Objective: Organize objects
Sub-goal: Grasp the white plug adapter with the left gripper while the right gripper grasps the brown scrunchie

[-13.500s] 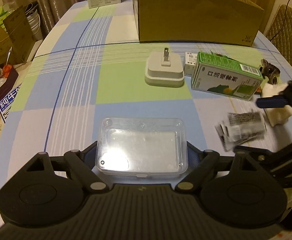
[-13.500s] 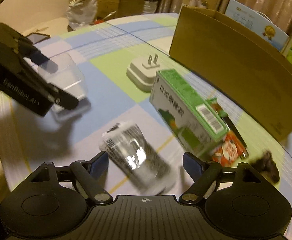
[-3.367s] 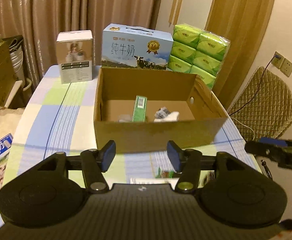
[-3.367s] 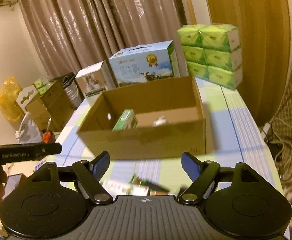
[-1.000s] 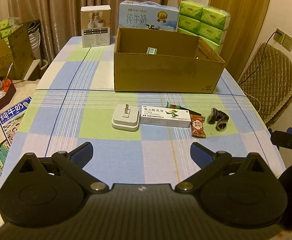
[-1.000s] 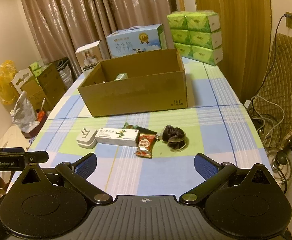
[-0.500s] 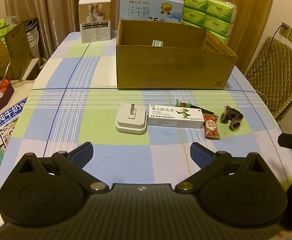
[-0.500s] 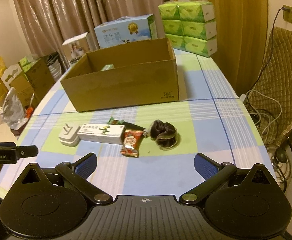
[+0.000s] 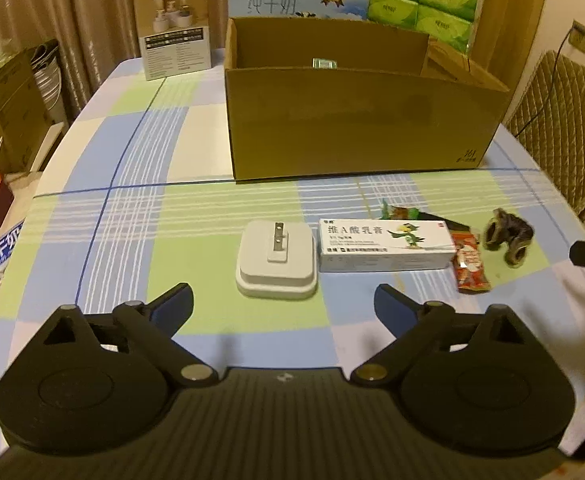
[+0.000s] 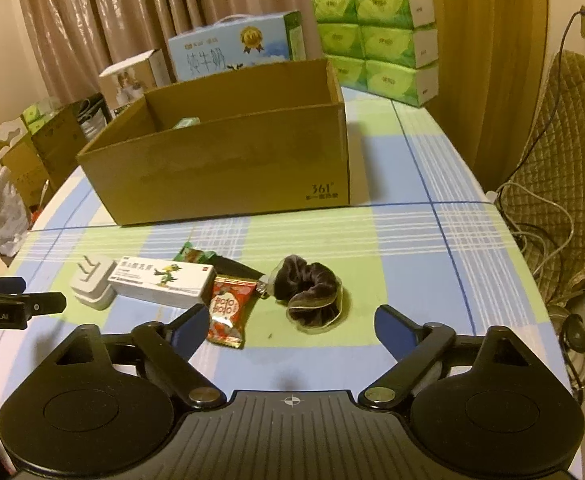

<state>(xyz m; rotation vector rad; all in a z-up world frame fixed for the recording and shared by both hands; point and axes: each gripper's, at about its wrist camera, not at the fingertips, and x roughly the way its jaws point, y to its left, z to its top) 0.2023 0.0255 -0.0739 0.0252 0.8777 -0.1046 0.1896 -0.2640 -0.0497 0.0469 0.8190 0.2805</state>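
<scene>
While the cardboard box (image 9: 356, 120) already holds a green carton (image 9: 324, 63), five items (plug adapter (image 9: 276, 258), medicine box (image 9: 384, 245), snack packet (image 10: 228, 312), green wrapper (image 10: 194, 257), scrunchie (image 10: 312, 294)) lie before it, the left gripper (image 9: 283, 306) and right gripper (image 10: 290, 326) spread, narrowing, empty.

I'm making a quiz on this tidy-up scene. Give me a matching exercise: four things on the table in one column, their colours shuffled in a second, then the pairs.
Things:
1. plug adapter
2. scrunchie
3. snack packet
4. cardboard box

Colours:
A. red
B. plain tan
C. white
D. dark brown

Pairs: 1-C, 2-D, 3-A, 4-B
</scene>
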